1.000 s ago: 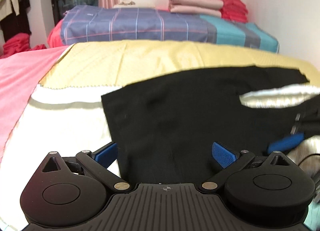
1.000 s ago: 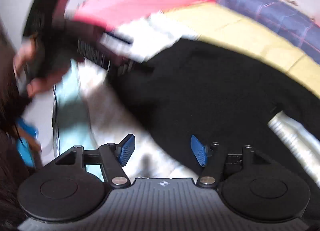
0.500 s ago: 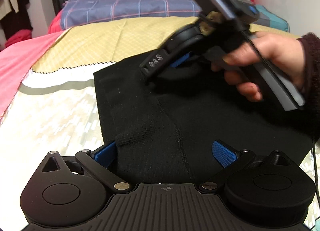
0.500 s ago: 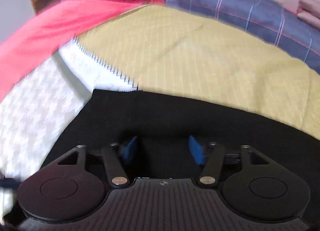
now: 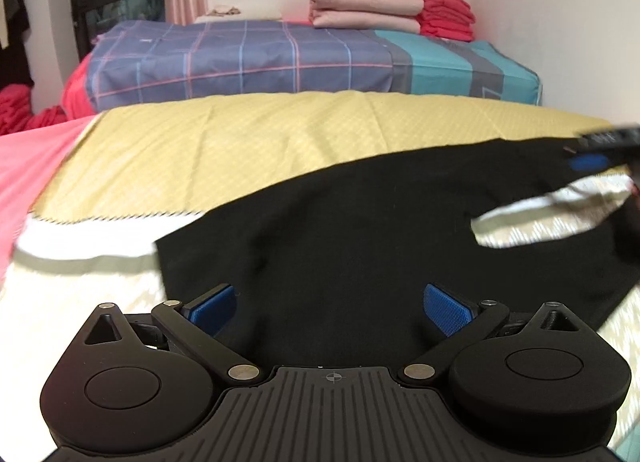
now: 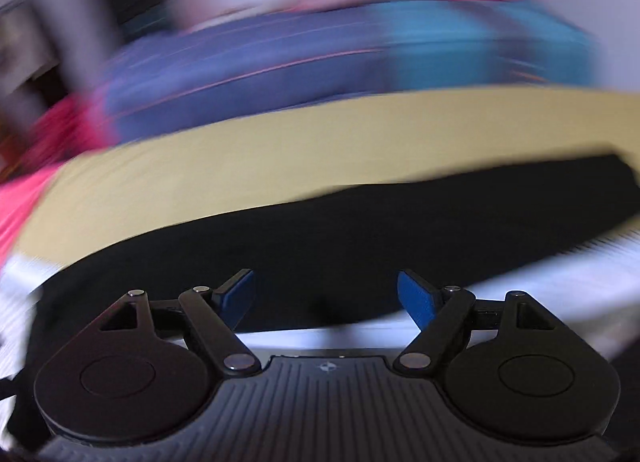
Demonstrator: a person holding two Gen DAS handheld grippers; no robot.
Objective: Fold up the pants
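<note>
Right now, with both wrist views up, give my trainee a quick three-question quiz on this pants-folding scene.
1. True or false: the left tongs are shut on the black pants.
2. The pants lie partly on which cloth? A) yellow cloth B) plaid blue bedcover C) red folded stack
3. Fill in: the right wrist view is heavily ____, yet the right tongs show a clear gap between their blue pads.

Key: 1 false; 2 A; 3 blurred.
</note>
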